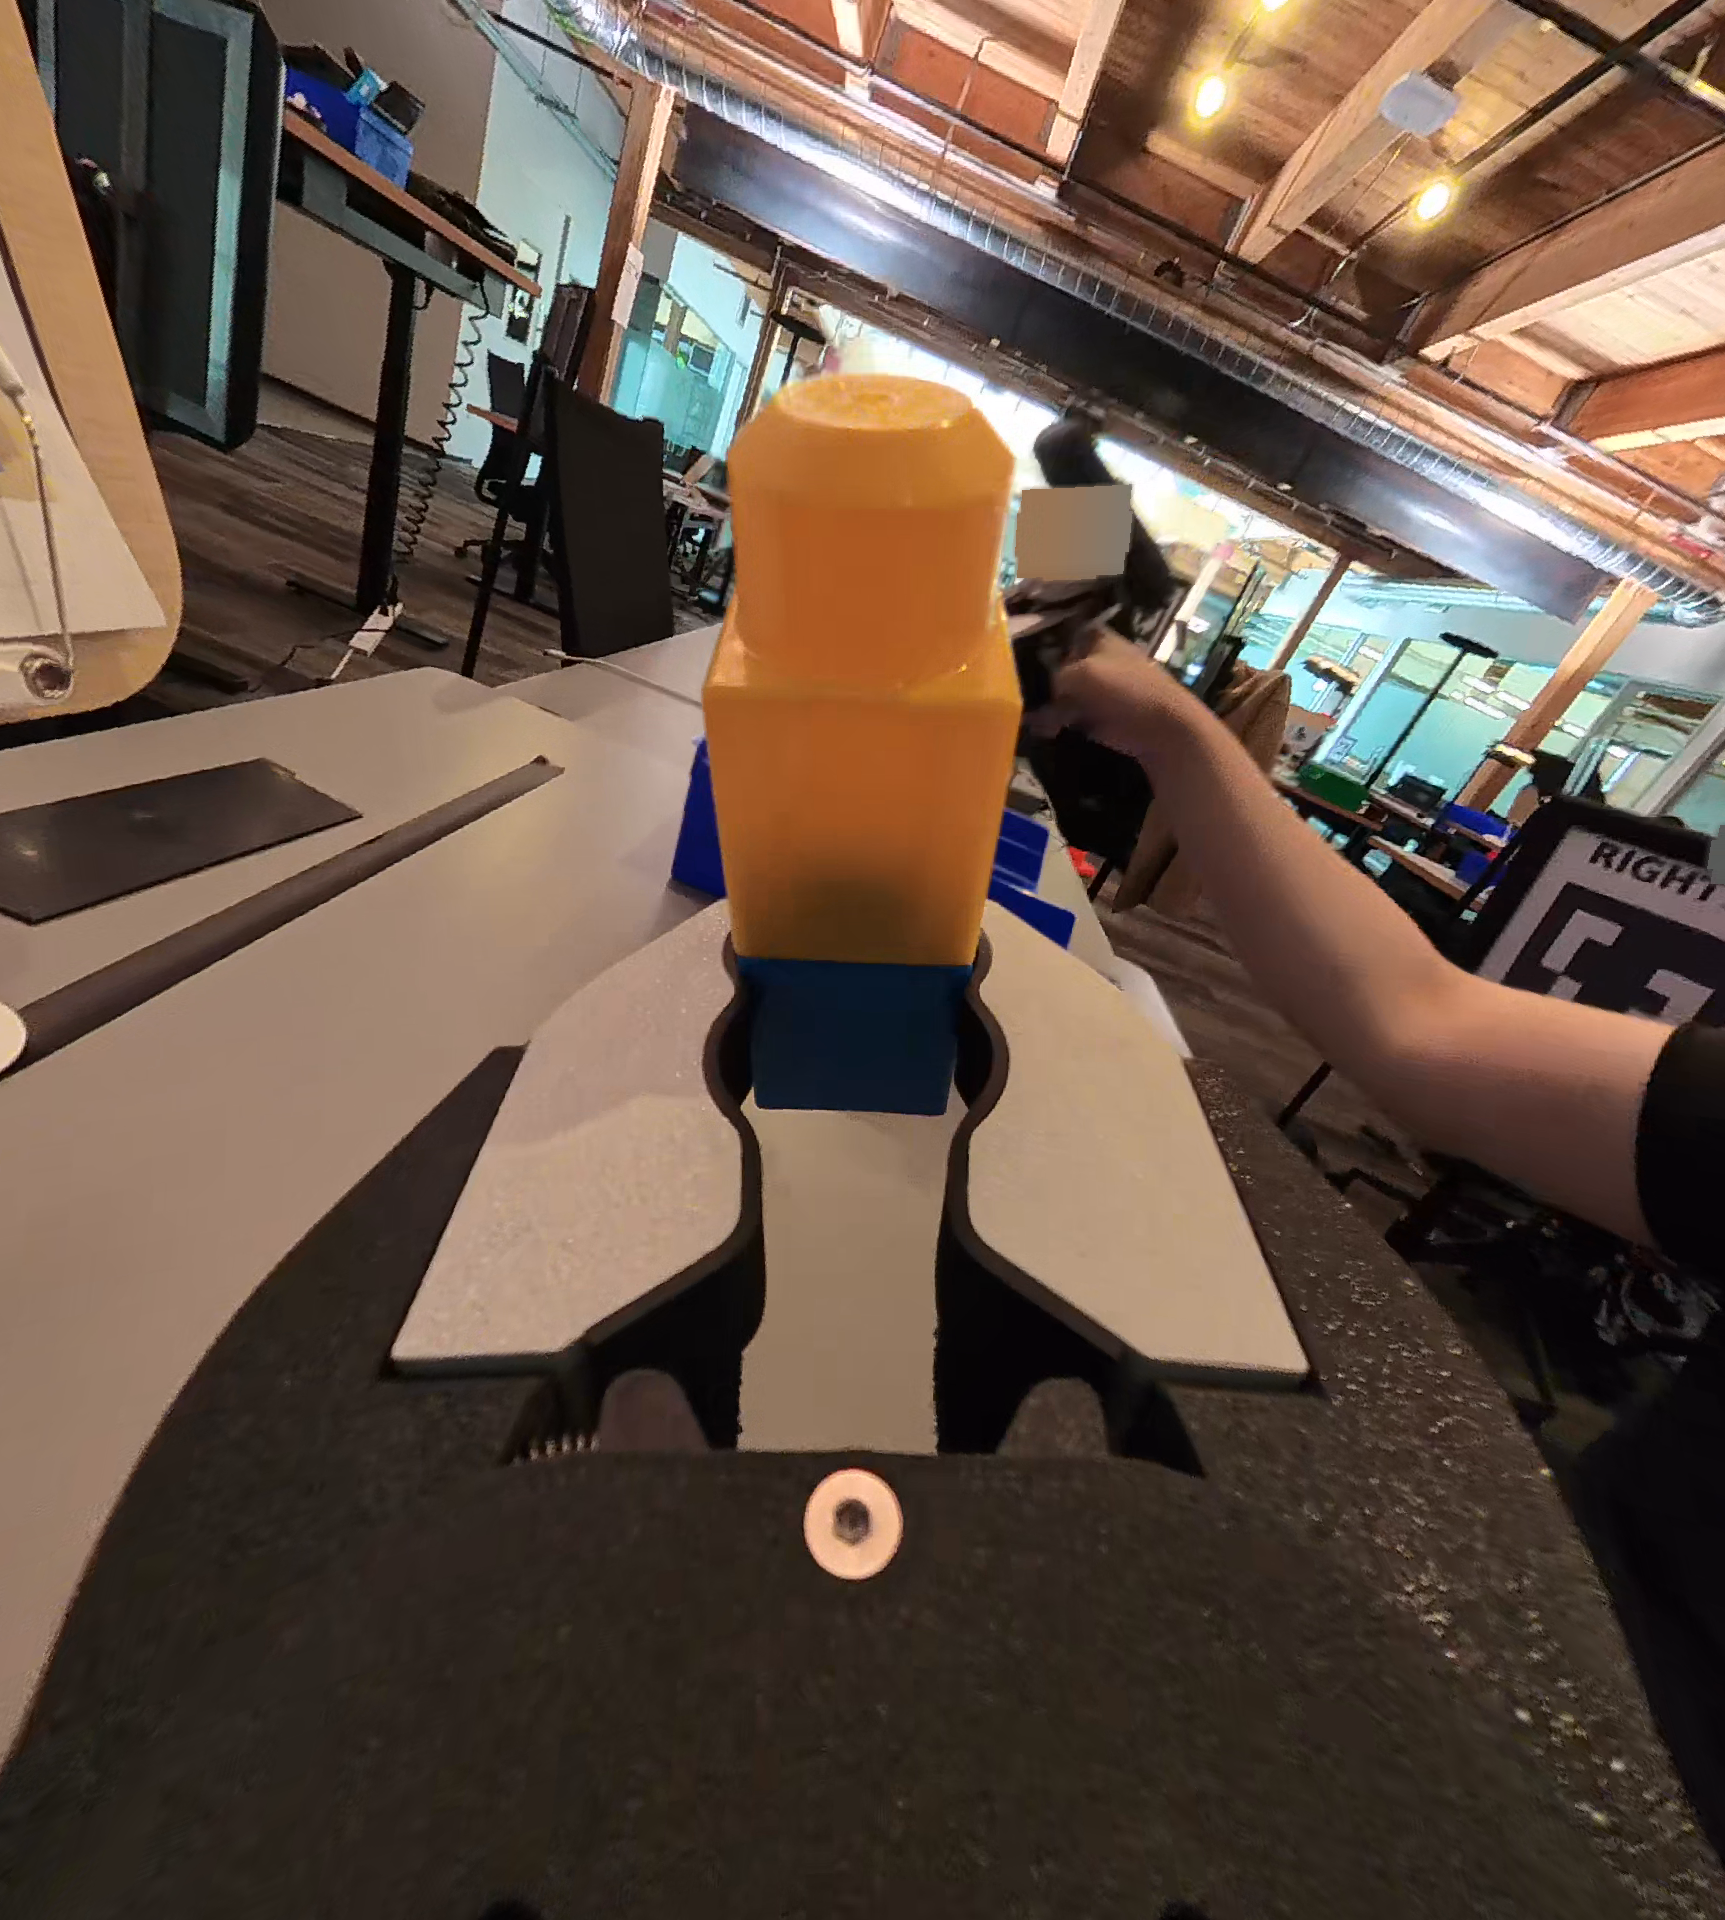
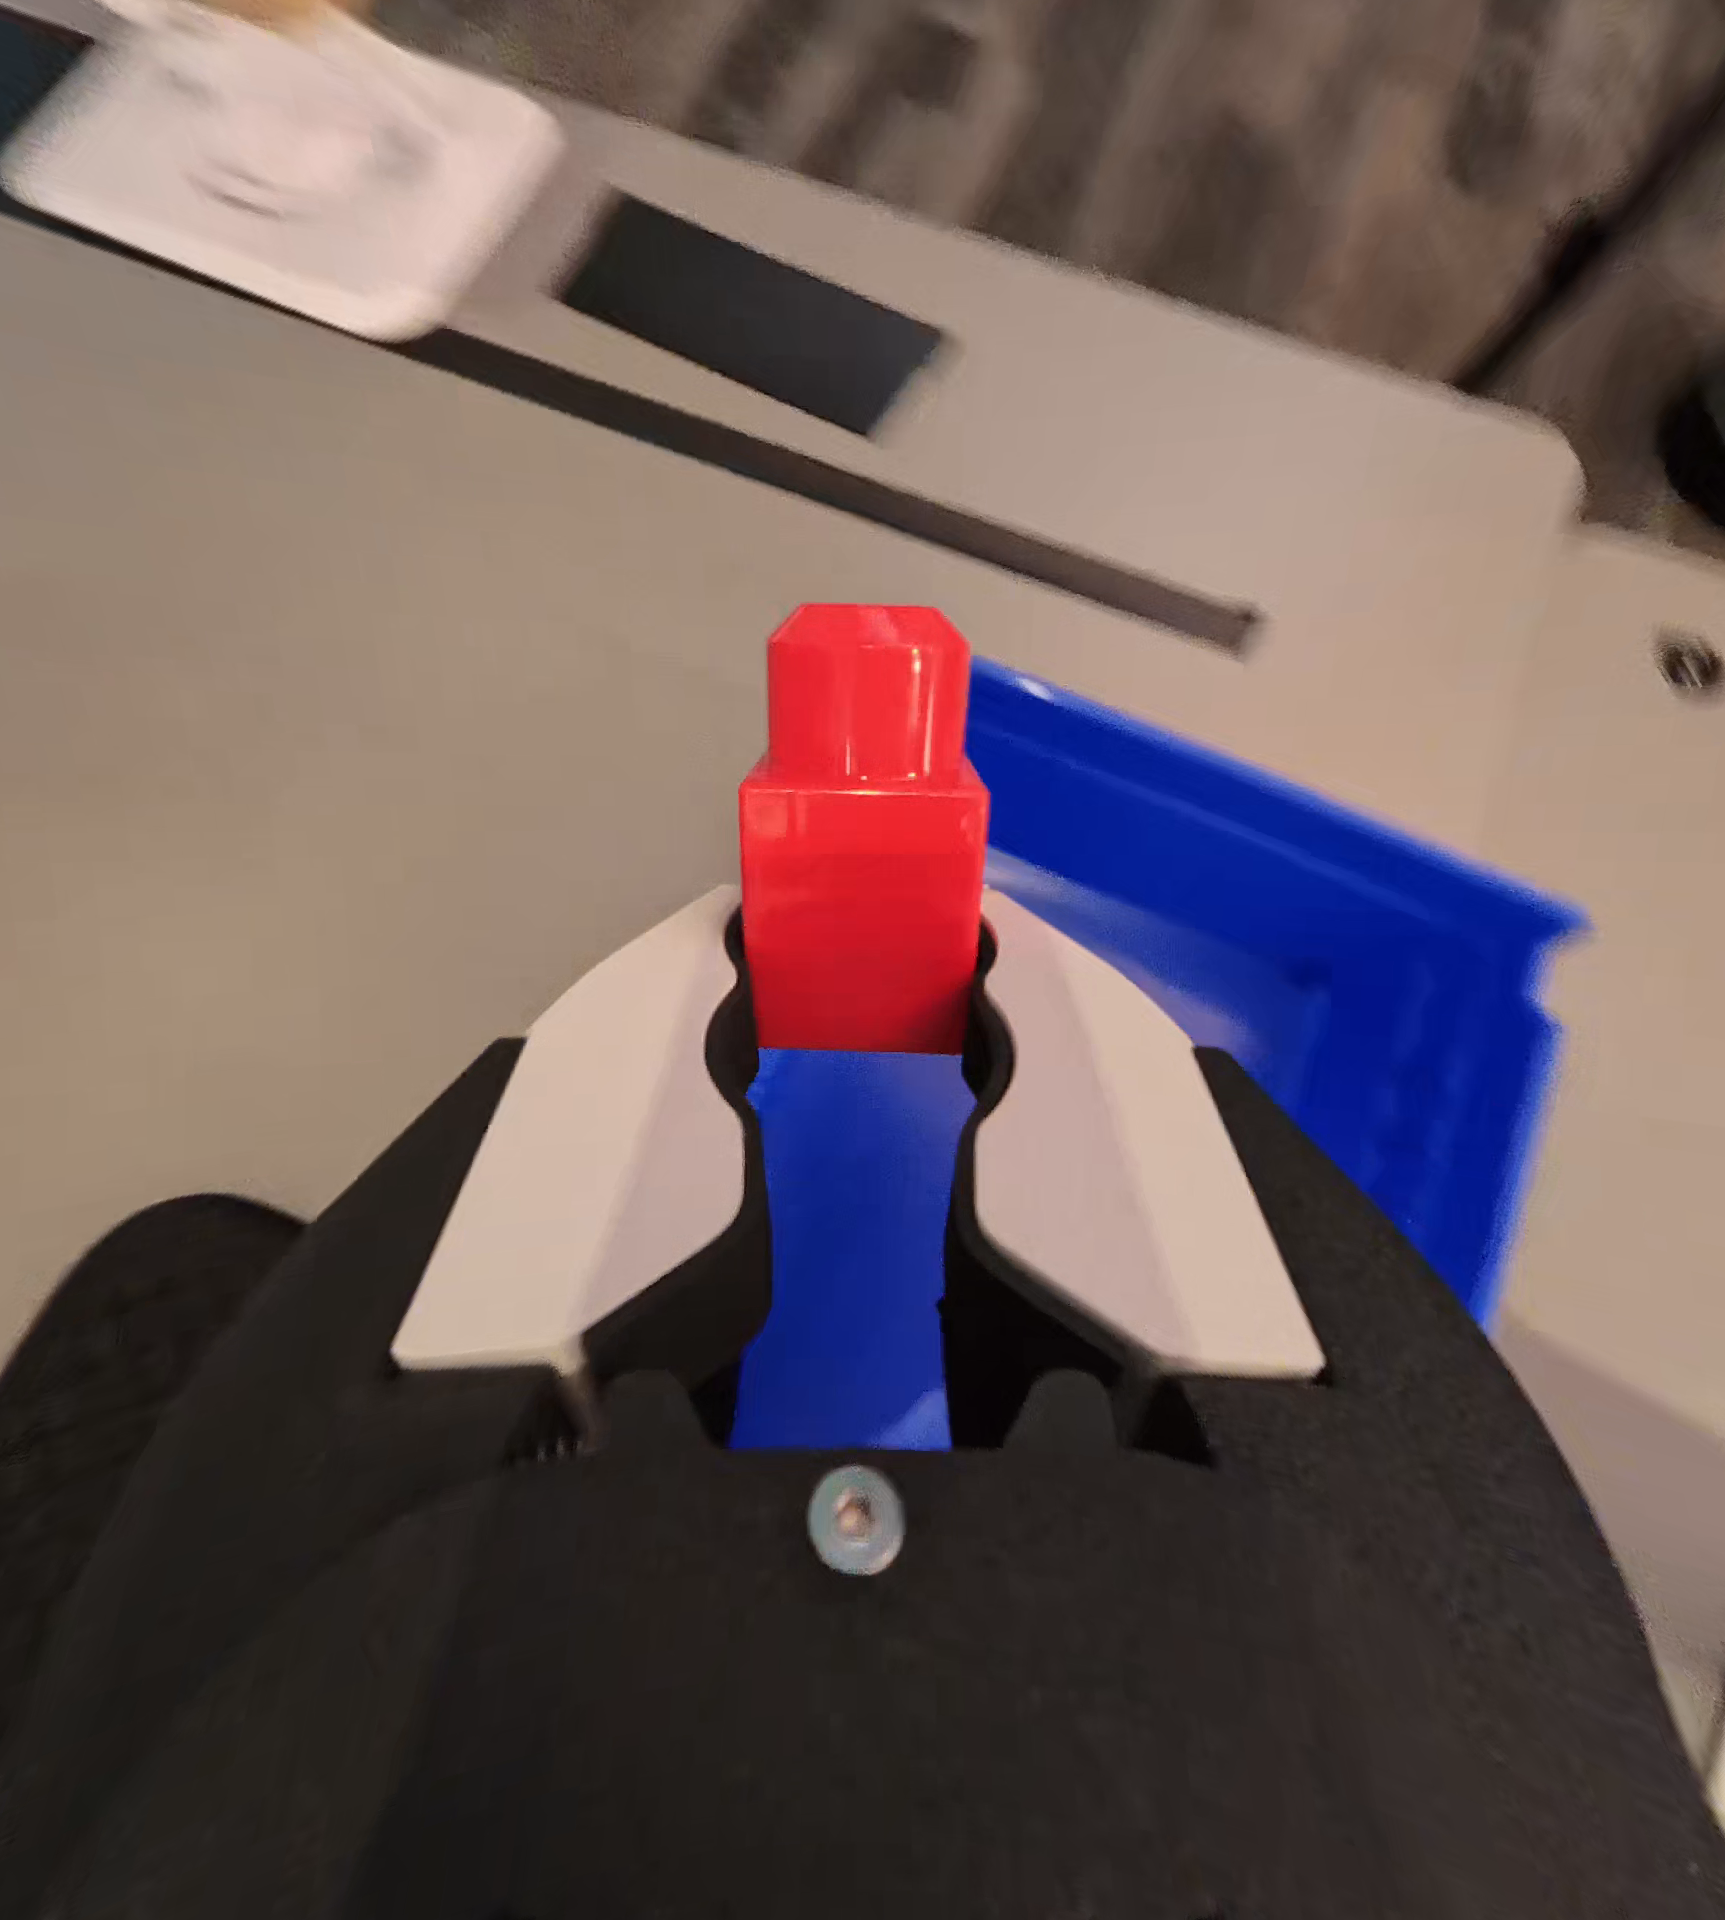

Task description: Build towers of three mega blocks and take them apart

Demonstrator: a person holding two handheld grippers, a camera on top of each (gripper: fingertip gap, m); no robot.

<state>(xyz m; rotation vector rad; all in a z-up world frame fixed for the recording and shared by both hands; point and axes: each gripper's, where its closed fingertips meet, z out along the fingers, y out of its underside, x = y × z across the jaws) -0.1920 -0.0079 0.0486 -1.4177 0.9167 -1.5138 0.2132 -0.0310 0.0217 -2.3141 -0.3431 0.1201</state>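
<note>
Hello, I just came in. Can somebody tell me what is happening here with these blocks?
A person holds a claw in each hand and works with mega blocks. The left claw is shut on a blue block with an orange block stacked on top, so two are joined. The right claw is shut on a single red block, held above a blue bin on the grey table. Whether the red block was just removed or is about to be added cannot be told.

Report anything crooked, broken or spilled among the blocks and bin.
Nothing stands out. The left gripper holds a blue block with an orange block seated straight on top. The right gripper holds a red block squarely above the blue bin, which looks intact. The right view is motion-blurred, so fine damage can't be ruled out.
</note>
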